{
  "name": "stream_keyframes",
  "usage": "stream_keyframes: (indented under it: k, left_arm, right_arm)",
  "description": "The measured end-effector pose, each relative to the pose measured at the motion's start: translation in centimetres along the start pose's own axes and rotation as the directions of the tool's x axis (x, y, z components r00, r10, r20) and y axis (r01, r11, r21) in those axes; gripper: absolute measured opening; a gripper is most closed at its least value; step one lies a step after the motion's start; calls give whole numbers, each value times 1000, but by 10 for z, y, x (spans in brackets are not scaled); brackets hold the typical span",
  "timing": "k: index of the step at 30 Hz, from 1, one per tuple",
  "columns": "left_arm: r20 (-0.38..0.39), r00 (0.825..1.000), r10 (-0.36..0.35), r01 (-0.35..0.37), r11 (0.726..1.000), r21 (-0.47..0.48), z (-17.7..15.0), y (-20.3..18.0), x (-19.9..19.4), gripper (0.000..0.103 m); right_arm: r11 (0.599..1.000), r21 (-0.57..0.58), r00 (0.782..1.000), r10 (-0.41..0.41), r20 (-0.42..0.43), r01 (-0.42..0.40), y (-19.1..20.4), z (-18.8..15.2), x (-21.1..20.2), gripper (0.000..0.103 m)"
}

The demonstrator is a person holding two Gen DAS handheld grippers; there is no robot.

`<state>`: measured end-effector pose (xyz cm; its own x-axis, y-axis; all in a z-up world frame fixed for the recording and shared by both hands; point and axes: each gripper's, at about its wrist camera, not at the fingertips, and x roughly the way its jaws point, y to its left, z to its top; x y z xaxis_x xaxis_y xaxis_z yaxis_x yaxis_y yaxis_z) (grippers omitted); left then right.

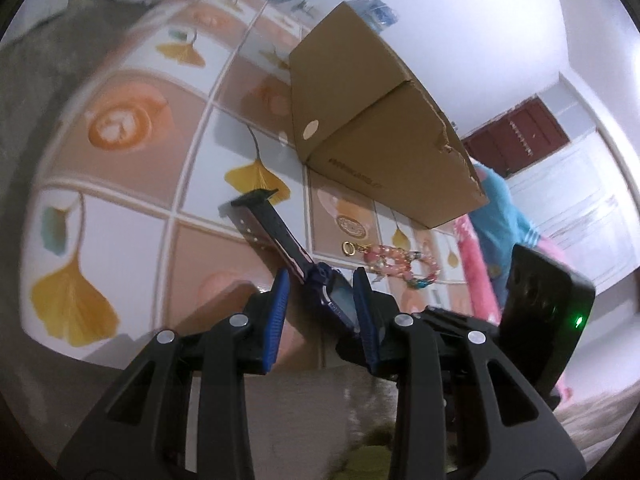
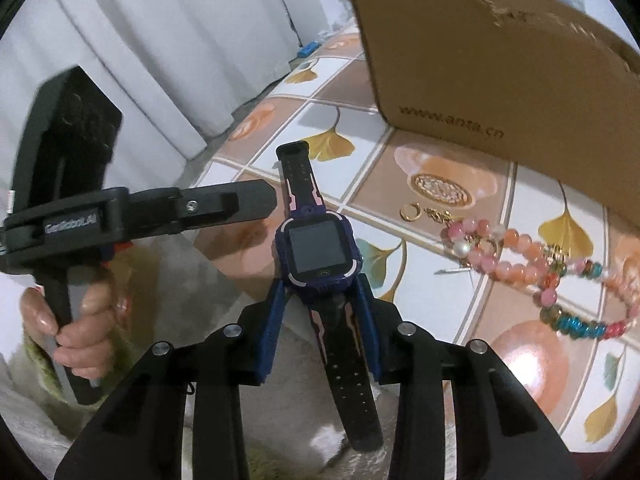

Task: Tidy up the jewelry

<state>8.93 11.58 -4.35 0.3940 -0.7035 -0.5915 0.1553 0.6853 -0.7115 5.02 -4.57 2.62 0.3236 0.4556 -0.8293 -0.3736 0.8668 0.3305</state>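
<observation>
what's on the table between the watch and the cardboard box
In the right wrist view, a gold ring and a round patterned disc lie between the watch and the cardboard box; otherwise just bare tablecloth.

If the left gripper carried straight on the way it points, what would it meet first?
Most likely the dark blue square-faced smartwatch held in the right gripper; the left gripper's tips look just short of its strap, though depth is unclear.

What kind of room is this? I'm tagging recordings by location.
Probably a home room: a table under a ginkgo-leaf and coffee-print tablecloth, white curtains behind, a cardboard shoebox, and fuzzy pink fabric beside the table.
</observation>
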Motion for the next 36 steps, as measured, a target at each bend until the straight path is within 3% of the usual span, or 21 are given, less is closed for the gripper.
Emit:
stream_keyframes:
  k: [5,14,16,20,27,31,32,36]
  left_arm:
    - [-55,998,-7,3,997,-82,2,6,17,31]
    - [-37,999,-15,8,983,-181,12,11,25,31]
    - [-29,1000,-3,-3,982,-187,15,10,27,29]
    - [-24,996,88,-90,982,-167,20,8,32,9]
    - [-27,992,123,-126,983,-137,26,3,36,8]
    - [-10,993,119,-120,985,-126,25,1,36,7]
    - [-2,994,110,-110,986,-127,24,1,34,7]
    - [19,1000,11,-8,988,-156,23,4,25,7]
  right_arm:
    - [1000,10,1000,20,13,-20,-3,-3,-2,35]
    - [997,25,997,71,35,-72,-13,-8,-10,34]
    - [998,16,997,65,37,-66,-15,-9,-10,27]
    - [995,23,995,92,39,-93,-21,-11,-16,26]
    - [998,-56,998,34,51,-32,-8,-15,-19,24]
    - [996,-91,998,3,61,2,1,-19,-20,22]
    - [994,-106,998,-10,68,17,4,-20,-23,16]
    - [992,-121,997,-10,73,18,7,-28,-27,9]
